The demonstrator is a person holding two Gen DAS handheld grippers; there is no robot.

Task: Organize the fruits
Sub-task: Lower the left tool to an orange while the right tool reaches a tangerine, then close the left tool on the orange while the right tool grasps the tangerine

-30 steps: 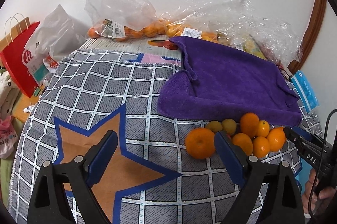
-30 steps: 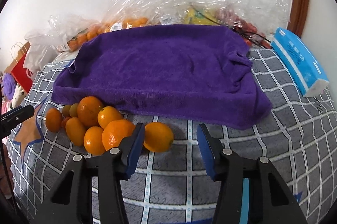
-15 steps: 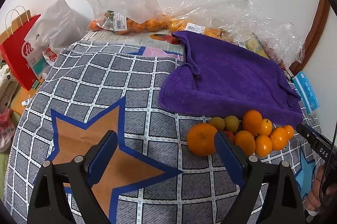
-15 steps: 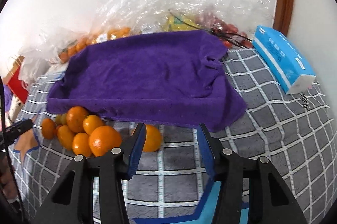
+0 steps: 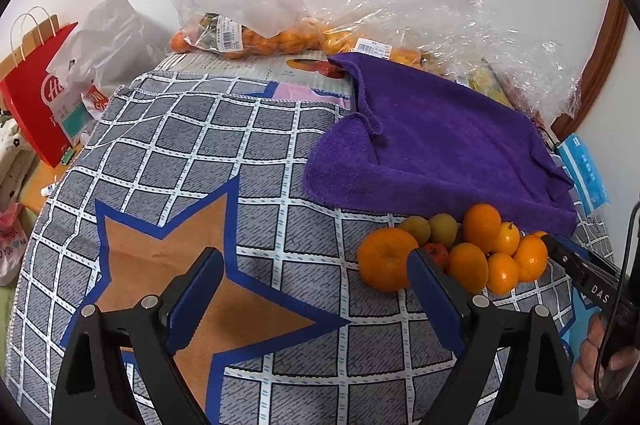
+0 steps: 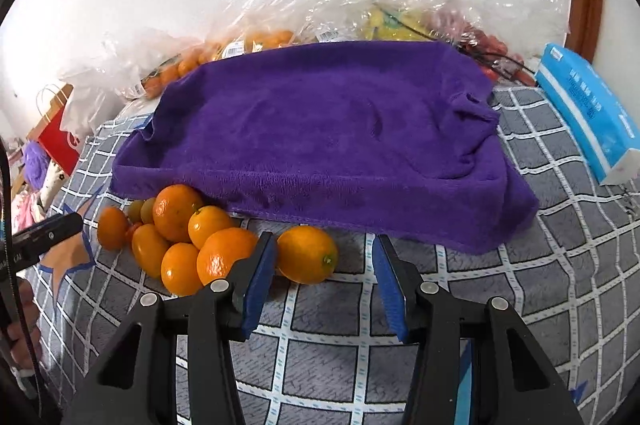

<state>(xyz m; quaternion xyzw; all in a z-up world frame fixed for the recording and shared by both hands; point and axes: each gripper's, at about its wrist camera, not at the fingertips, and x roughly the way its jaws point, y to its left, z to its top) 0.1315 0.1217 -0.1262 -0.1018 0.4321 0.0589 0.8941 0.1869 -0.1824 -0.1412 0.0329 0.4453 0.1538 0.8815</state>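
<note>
Purple towel (image 6: pixel 320 129) – soft, limp; fruit pile (image 6: pixel 176 237) at its near edge. Lone orange (image 6: pixel 307 253): firm, round, rolls – pinch across its middle. Your right gripper (image 6: pixel 324 281) is closing, fruit unpinched; left gripper (image 5: pixel 316 293) gapes empty.

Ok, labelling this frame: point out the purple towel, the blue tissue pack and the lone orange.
purple towel (image 6: pixel 320 121), right wrist view, flat middle.
blue tissue pack (image 6: pixel 588 109), right wrist view, top face.
lone orange (image 6: pixel 306 253), right wrist view, peel centre.

Loose orange fruits (image 6: pixel 218 245): eight, seven piled left of right gripper, one ahead of its left finger. Greenish fruits (image 5: pixel 430 229): two. Purple towel (image 6: pixel 332 141): one. Blue packet (image 6: pixel 588 109): one.
</note>
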